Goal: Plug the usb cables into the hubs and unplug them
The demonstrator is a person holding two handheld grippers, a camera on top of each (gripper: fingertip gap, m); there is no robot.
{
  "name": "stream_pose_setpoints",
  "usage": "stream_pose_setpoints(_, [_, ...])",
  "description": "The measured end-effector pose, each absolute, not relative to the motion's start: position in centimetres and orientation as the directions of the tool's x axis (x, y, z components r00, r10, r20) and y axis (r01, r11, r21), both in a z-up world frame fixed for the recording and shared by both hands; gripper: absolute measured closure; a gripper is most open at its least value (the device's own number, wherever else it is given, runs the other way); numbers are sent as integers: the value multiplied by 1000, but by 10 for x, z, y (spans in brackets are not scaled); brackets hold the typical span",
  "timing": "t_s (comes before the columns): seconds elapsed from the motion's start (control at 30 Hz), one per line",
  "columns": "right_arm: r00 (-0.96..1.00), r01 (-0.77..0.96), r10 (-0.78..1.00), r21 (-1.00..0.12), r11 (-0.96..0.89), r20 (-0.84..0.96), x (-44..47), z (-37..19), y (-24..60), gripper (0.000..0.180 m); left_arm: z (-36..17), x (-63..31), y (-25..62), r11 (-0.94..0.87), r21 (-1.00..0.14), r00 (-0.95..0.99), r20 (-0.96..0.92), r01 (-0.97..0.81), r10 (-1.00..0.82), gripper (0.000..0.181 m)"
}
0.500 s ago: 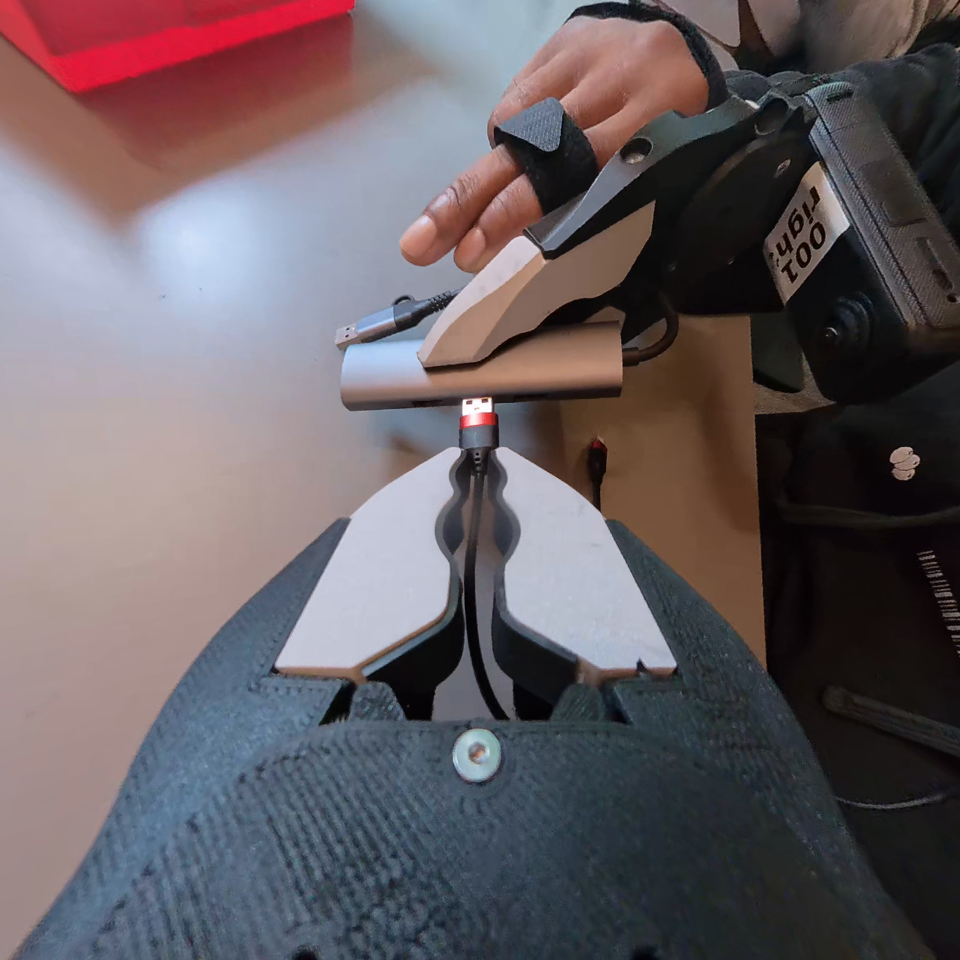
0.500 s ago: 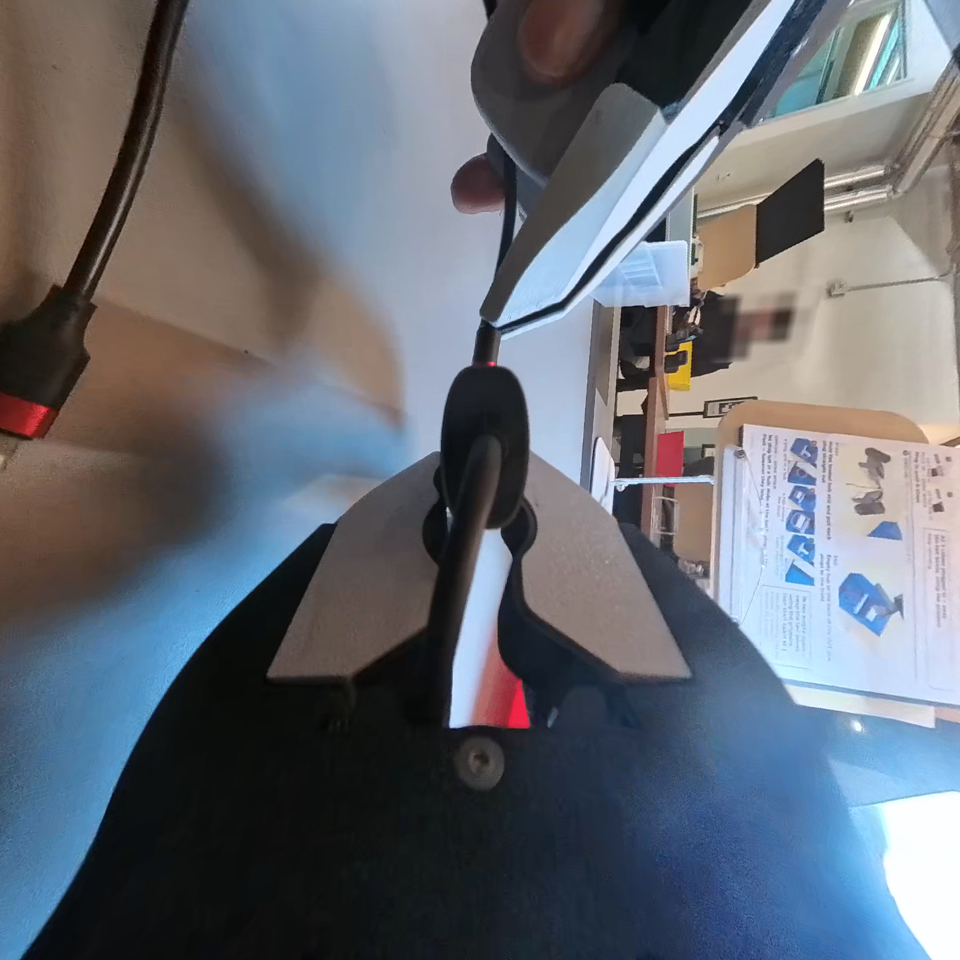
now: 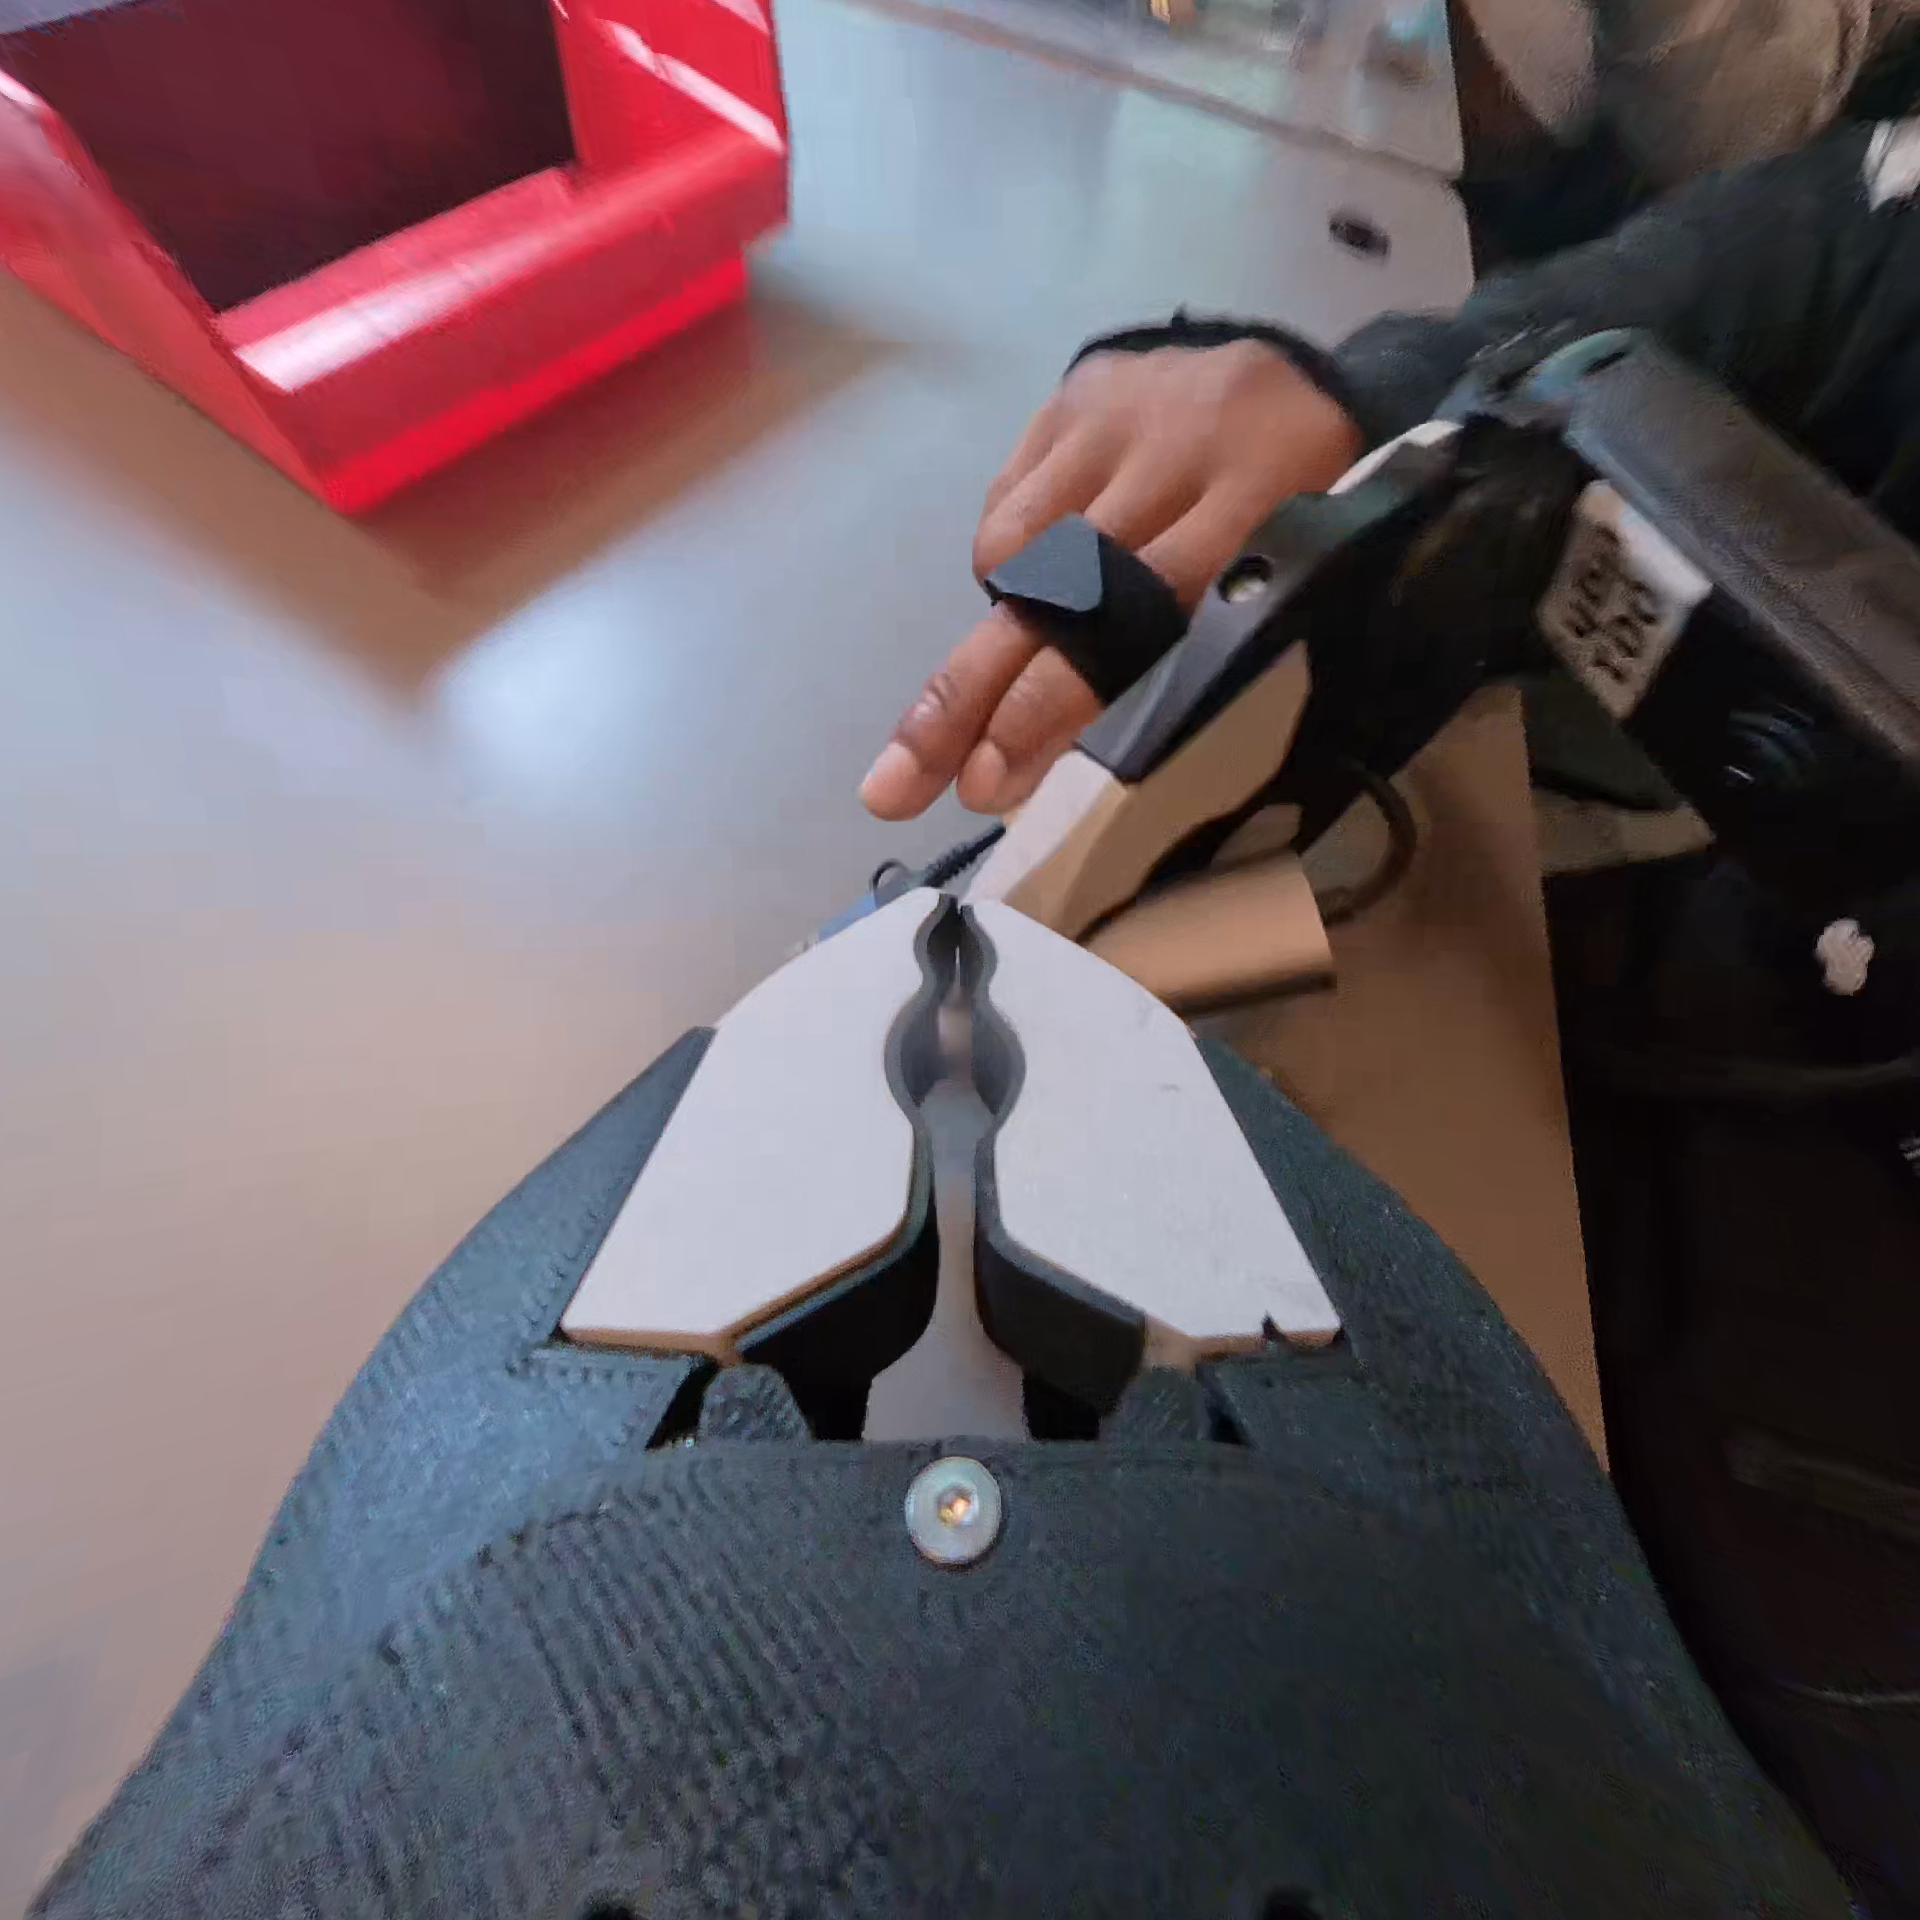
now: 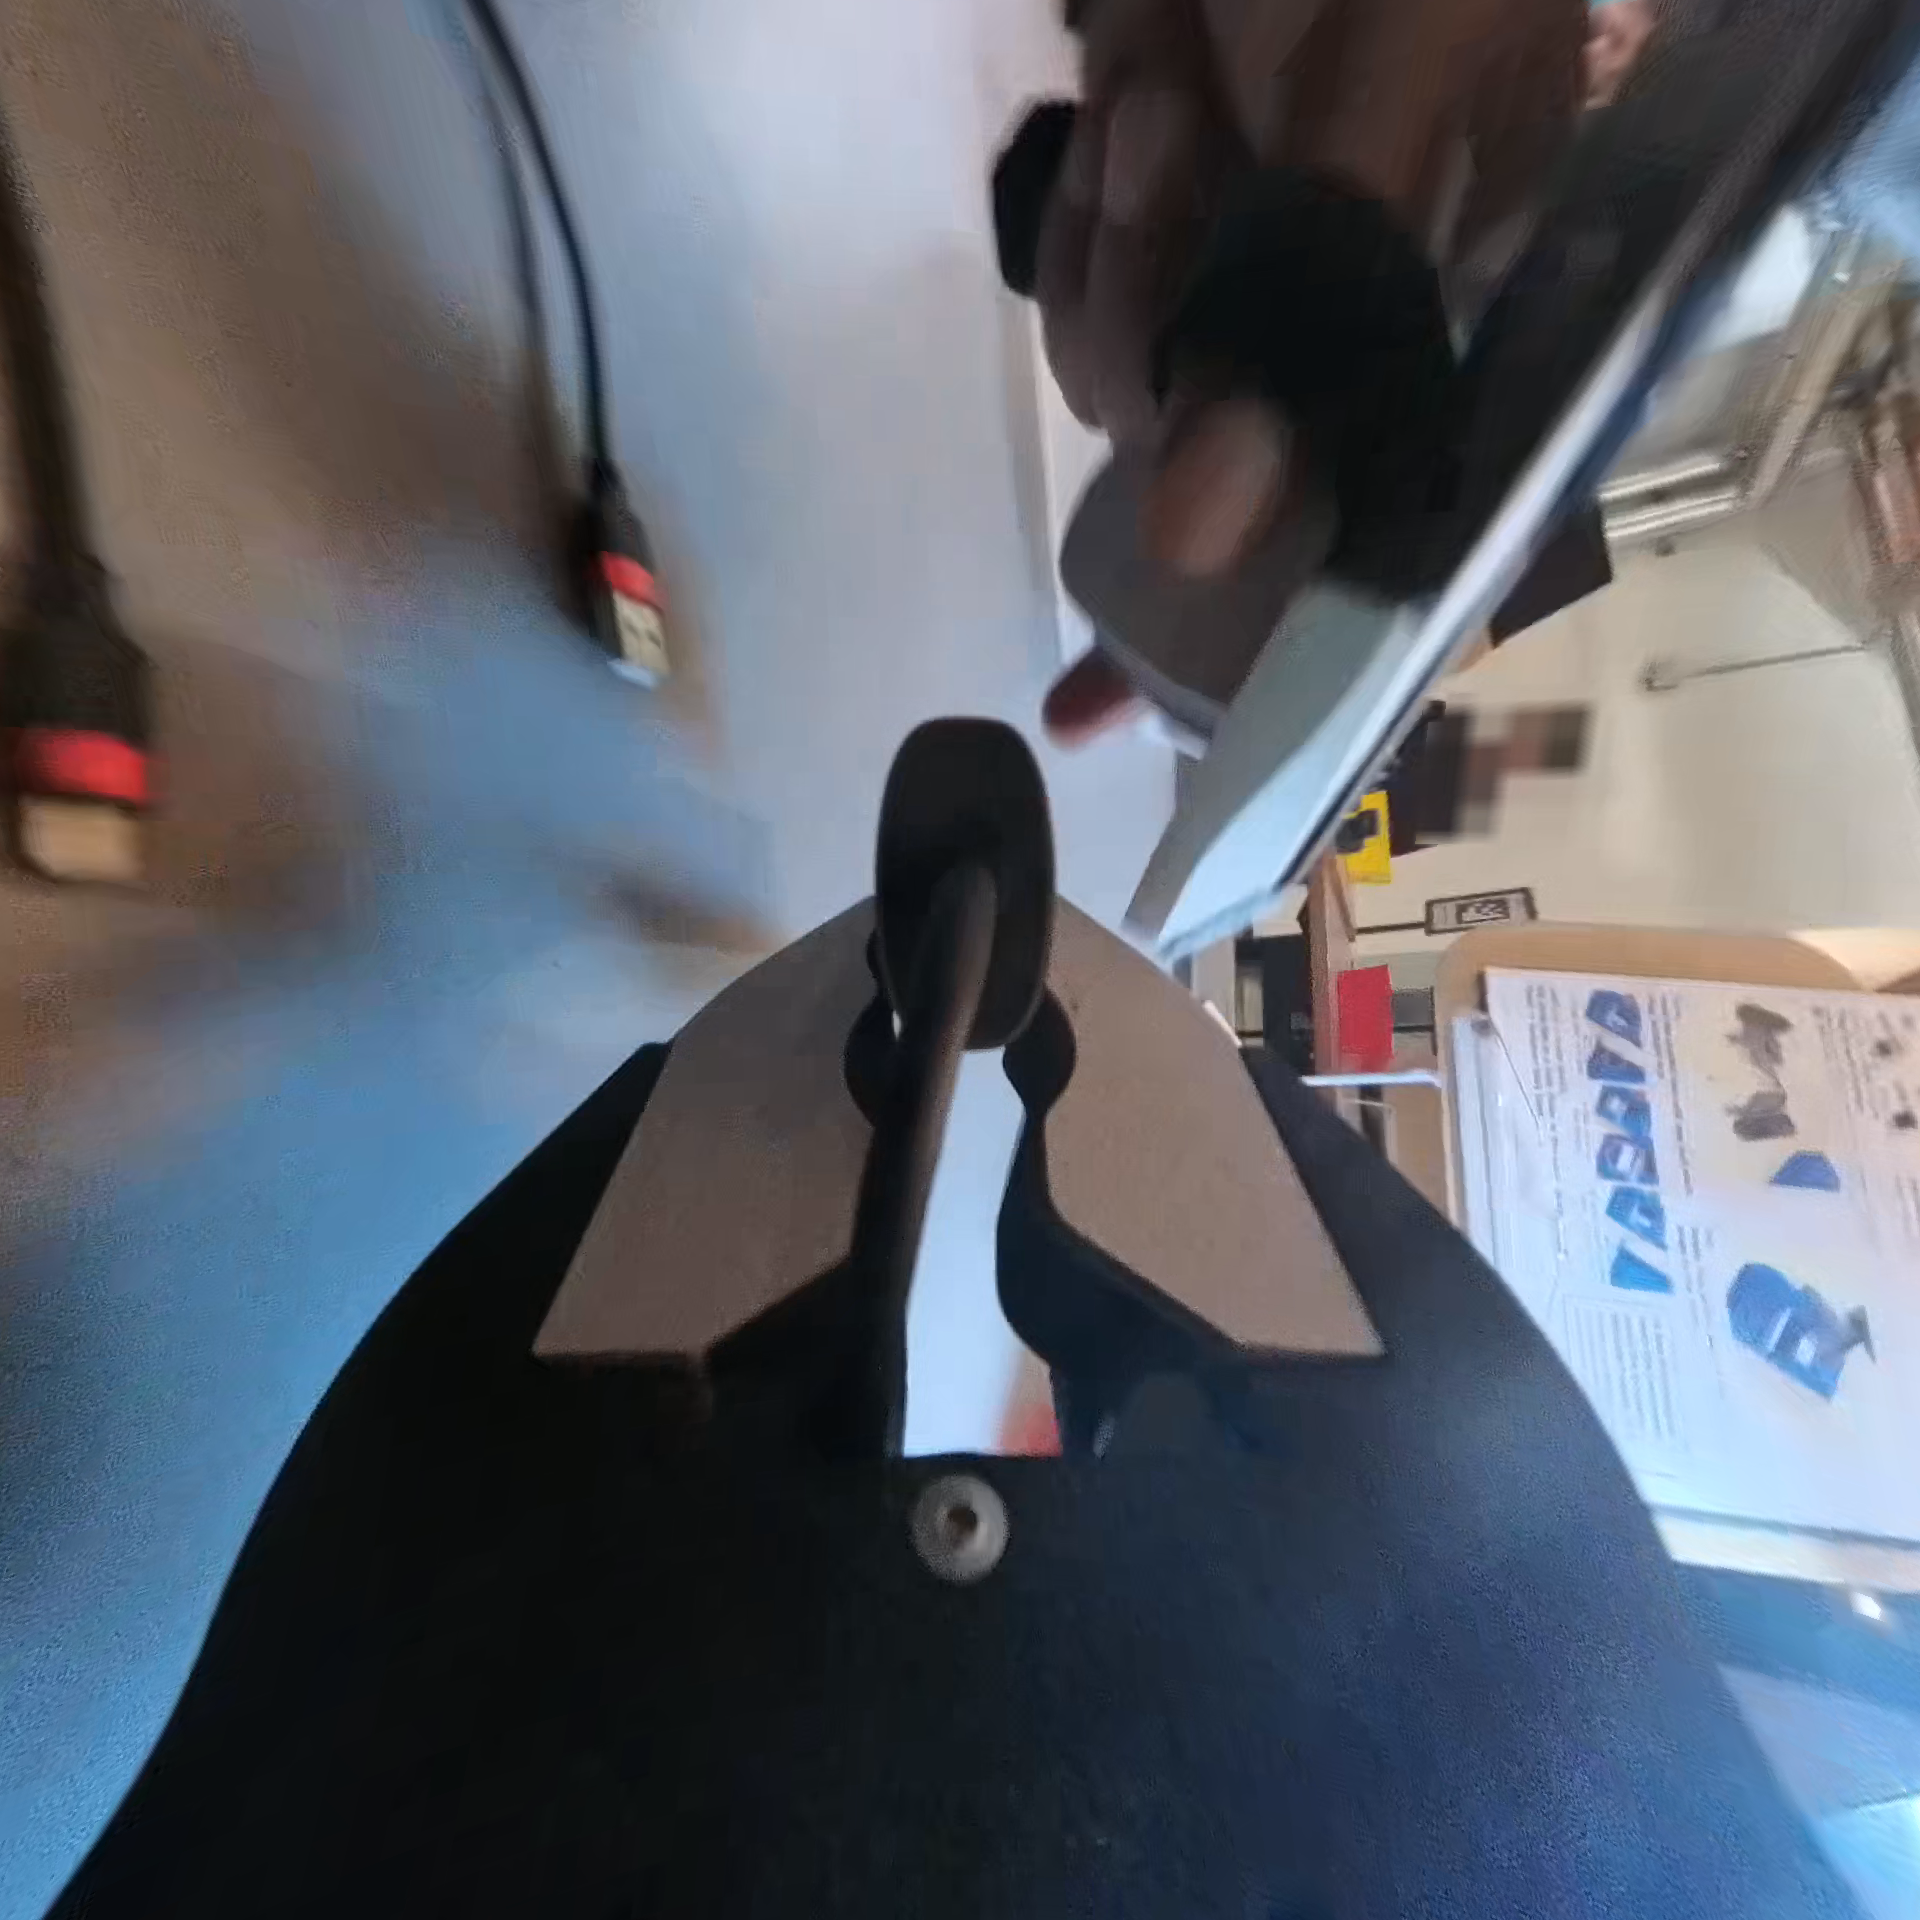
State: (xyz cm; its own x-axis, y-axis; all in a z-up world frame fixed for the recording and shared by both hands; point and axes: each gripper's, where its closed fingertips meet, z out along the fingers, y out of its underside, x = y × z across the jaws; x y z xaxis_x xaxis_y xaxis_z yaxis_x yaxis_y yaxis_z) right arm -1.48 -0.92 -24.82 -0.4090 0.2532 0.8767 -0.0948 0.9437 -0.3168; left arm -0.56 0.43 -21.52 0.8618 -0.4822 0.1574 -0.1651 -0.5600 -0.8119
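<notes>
In the right wrist view my right gripper (image 4: 964,940) is shut on the grey USB hub (image 4: 966,831), seen end-on, with the hub's black cable (image 4: 925,1143) running back between the fingers. In the left wrist view the hub (image 3: 1226,940) sits under the right gripper (image 3: 1070,862), just beyond my left fingertips. My left gripper (image 3: 951,914) is shut with nothing showing between its fingers. Two black USB plugs with red bands lie on the table, one (image 4: 629,613) near the hub and one (image 4: 78,790) at the left edge. Both are blurred.
A red bin (image 3: 499,260) stands on the brown table (image 3: 312,935) at the far left. A person's hand (image 3: 1091,582) with a black strap holds the right gripper. The left gripper's fingers (image 4: 1351,748) hang above the hub. A printed sheet (image 4: 1683,1226) stands at the right. My two grippers' fingertips are within a few centimetres of each other.
The red-banded USB plug has left my left gripper and no longer sits at the hub. The left gripper has swung away, so the red bin now shows. The right gripper still holds the hub.
</notes>
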Motion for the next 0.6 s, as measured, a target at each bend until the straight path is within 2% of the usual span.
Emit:
stream_pose_setpoints(0.03, [-395, -106, 259, -324, 940, 881, -14, -243, -2, 163, -201, -10, 3, -527, -842, 864, 176, -116, -472, 181])
stream_pose_setpoints(0.1, [-379, -91, 270, -325, 941, 885, -12, -239, 6, 163, -189, -21, -2, -500, -864, 869, 195, -67, -454, 180])
stream_pose_setpoints(0.23, [-377, -102, 284, -345, 933, 881, -12, -238, 3, 163, -199, -29, -11, -540, -837, 869, 201, -87, -451, 170])
stream_pose_setpoints(0.4, [-394, -160, 545, -640, 752, 740, -7, -210, 6, 163, -208, -28, -14, -569, -816, 864, 214, -98, -455, 166])
stream_pose_setpoints(0.5, [-396, -178, 637, -736, 653, 661, -5, -195, 13, 163, -208, -28, -18, -571, -814, 860, 213, -107, -464, 164])
stream_pose_setpoints(0.6, [-391, -184, 664, -761, 622, 637, -4, -190, 17, 163, -214, -27, -25, -589, -800, 849, 225, -119, -477, 163])
